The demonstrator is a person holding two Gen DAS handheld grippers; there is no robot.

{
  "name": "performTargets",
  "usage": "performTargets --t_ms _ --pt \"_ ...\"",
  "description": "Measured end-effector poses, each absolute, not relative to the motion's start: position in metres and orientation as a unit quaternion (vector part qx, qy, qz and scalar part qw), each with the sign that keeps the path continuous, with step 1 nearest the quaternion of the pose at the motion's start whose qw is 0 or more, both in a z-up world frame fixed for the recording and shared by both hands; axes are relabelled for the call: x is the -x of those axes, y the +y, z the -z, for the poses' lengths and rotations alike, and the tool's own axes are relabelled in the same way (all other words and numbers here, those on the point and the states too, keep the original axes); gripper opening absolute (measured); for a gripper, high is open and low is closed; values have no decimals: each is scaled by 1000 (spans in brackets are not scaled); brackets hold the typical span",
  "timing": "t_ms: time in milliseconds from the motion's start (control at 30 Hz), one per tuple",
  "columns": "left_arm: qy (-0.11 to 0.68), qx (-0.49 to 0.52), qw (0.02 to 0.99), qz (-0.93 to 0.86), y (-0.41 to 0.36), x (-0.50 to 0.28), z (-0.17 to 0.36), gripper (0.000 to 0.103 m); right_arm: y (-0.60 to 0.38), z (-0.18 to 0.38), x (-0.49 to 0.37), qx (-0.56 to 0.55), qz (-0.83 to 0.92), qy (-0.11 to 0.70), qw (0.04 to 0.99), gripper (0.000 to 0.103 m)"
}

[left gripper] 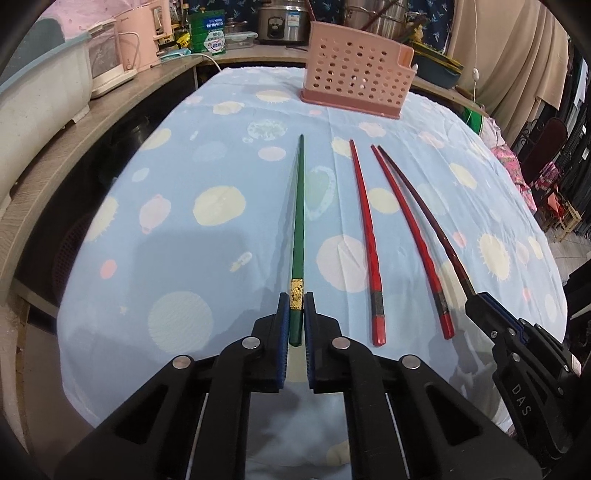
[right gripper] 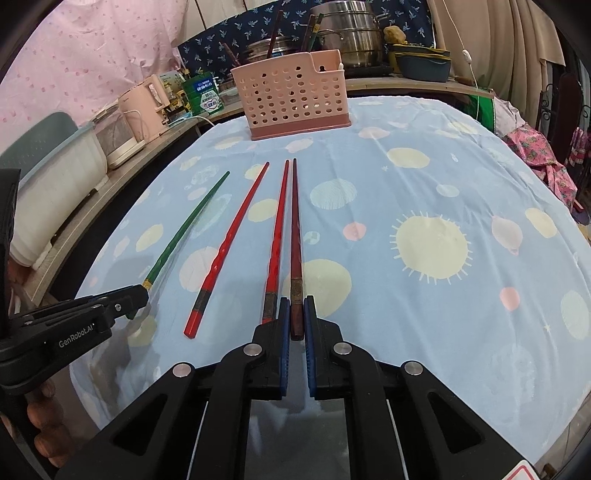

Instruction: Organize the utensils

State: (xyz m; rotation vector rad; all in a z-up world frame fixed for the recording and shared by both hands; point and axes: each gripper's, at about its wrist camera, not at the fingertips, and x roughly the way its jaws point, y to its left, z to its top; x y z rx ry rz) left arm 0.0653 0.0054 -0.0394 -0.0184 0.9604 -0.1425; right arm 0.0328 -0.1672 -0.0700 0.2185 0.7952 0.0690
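Several chopsticks lie side by side on the blue patterned tablecloth. My left gripper (left gripper: 296, 301) is shut on the thick end of the green chopstick (left gripper: 298, 221), which also shows in the right wrist view (right gripper: 184, 229). My right gripper (right gripper: 296, 304) is shut on the thick end of the dark brown chopstick (right gripper: 295, 236), also seen in the left wrist view (left gripper: 424, 221). Two red chopsticks (right gripper: 232, 236) (right gripper: 277, 236) lie between them. A pink perforated utensil holder (right gripper: 291, 96) stands at the far side of the table, with several chopsticks in it.
A side counter on the left holds a white-and-teal bin (right gripper: 55, 177), a pink kettle (right gripper: 144, 110) and boxes. Steel pots (right gripper: 347, 33) stand behind the holder. The tablecloth (right gripper: 424, 184) stretches to the right. Chairs and cloth stand beyond the right edge (left gripper: 546, 173).
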Motion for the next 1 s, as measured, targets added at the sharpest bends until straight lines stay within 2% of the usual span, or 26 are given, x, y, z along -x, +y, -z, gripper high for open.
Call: performTargets --t_ms 1000 --pt "324 31 944 49 18 -104 -97 7 -204 -66 -53 -119 -35 226 966 8"
